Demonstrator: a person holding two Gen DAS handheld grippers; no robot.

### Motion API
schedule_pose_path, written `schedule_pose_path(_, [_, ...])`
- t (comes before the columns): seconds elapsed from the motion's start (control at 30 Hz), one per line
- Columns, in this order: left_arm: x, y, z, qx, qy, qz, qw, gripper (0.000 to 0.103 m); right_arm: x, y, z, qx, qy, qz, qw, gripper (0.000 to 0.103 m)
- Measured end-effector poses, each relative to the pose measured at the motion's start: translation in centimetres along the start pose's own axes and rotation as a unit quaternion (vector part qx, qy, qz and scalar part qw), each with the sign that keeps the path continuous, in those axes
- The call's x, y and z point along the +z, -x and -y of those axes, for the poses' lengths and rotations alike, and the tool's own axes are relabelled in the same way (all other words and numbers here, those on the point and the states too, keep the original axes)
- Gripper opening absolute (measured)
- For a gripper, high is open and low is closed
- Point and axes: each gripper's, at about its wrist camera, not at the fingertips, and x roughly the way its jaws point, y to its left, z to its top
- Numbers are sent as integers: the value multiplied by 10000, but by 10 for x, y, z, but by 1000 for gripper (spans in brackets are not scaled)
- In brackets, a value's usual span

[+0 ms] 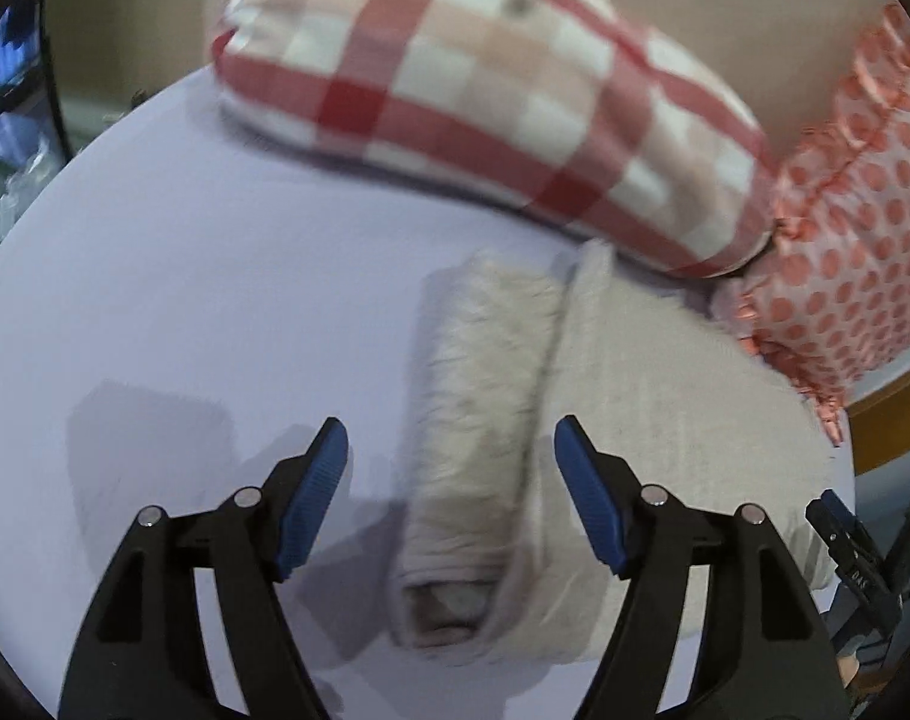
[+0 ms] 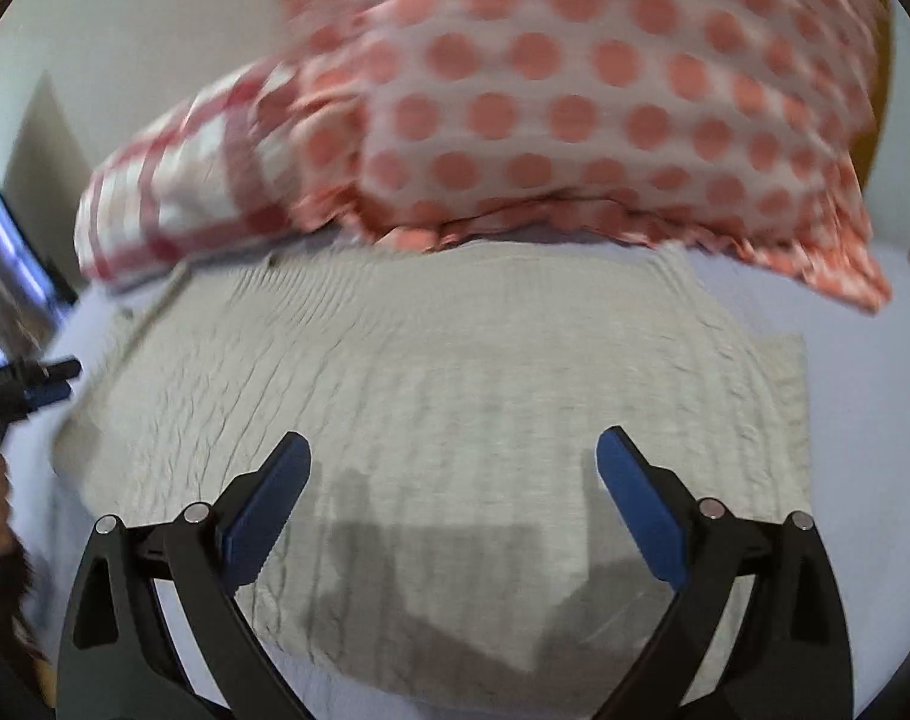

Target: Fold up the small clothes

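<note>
A beige ribbed knit garment lies flat on the pale lavender sheet. In the left wrist view its left part is rolled or folded over into a thick tube, with the flat part to the right. My left gripper is open and empty, its jaws straddling the tube from above. My right gripper is open and empty, hovering over the flat middle of the garment. The left gripper also shows at the left edge of the right wrist view.
A red and white checked pillow lies behind the garment. A pillow with coral dots lies to its right, its frilled edge touching the garment's far side. The bed edge and a wooden frame are at right.
</note>
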Motion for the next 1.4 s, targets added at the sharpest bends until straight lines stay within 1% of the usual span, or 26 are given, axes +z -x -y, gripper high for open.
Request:
schedule_pose_path(0.13, [-4,-13,7,-88,-147,-252,9995,70,-3,-10,-8,-58,104,-102,9999,98])
schedule_pose_path(0.17, [-5,-20,13,-159,-179,-359,9991,72,-3,-12,-9,-112,140,-108,9998,98])
schedule_pose_path(0.23, [-5,-23,21,-181,-303,-332,9988,73,-3,-11,-10,-177,195,-84,9996,98])
schedule_pose_path(0.27, [-4,-26,25,-316,-293,-418,9982,74,-3,-10,-10,-189,216,-71,9996,98])
schedule_pose_path(0.37, [-3,-29,31,-367,-294,-424,9980,76,-4,-9,-14,-290,348,-5,9990,98])
schedule_pose_path(0.4, [-2,-30,32,-364,-296,-418,9980,76,-5,-12,-16,-333,398,-6,9987,98])
schedule_pose_path(0.43, [-2,-31,34,-359,-290,-407,9981,74,-5,-14,-18,-358,431,-27,9984,99])
schedule_pose_path(0.47, [-1,-30,34,-369,-262,-393,9982,61,-6,-18,-18,-374,434,-96,9983,99])
schedule_pose_path(0.5, [-1,-30,34,-367,-232,-393,9983,53,-6,-18,-16,-368,408,-91,9984,99])
schedule_pose_path(0.53, [-1,-32,34,-336,-190,-395,9985,34,-6,-17,-14,-357,382,-66,9986,99])
schedule_pose_path(0.57, [0,-34,33,-411,-83,-425,9982,26,-6,-17,-13,-344,375,-72,9987,99])
schedule_pose_path(0.6, [0,-34,32,-468,21,-432,9980,25,-5,-18,-14,-350,401,-114,9985,99])
schedule_pose_path(0.67, [1,-32,35,-446,0,-398,9982,21,-8,-22,-16,-419,491,-150,9978,102])
schedule_pose_path(0.7, [1,-29,38,-462,-4,-360,9983,21,-8,-23,-16,-438,522,-151,9976,102])
schedule_pose_path(0.8, [7,-8,61,-591,-182,-181,9979,20,-4,-24,-12,-318,423,-263,9983,102])
schedule_pose_path(0.87, [10,6,85,-620,-371,-76,9974,20,-2,-20,-9,-235,376,-282,9986,102])
schedule_pose_path(0.97, [12,24,146,-619,-888,62,9941,19,-2,-1,6,20,40,-164,9999,102])
schedule_pose_path(1.03, [12,31,181,-744,-1087,120,9912,19,-4,21,26,98,-279,-16,9996,102])
schedule_pose_path(1.1, [7,32,232,-1008,-1324,83,9860,19,-7,42,50,112,-568,136,9982,102])
schedule_pose_path(1.13, [3,30,250,-1080,-1425,50,9839,19,-10,49,61,106,-684,186,9974,102])
schedule_pose_path(1.17, [-4,24,277,-1184,-1570,-28,9805,19,-17,59,79,83,-867,256,9959,102])
schedule_pose_path(1.2, [-13,15,302,-1315,-1688,-148,9767,19,-24,69,97,6,-1053,316,9939,102])
schedule_pose_path(1.3, [-44,-14,359,-1589,-1934,-530,9667,19,-47,90,142,-281,-1522,416,9871,102])
schedule_pose_path(1.4, [-73,-43,396,-1613,-2138,-791,9602,19,-64,105,174,-506,-1807,448,9812,102])
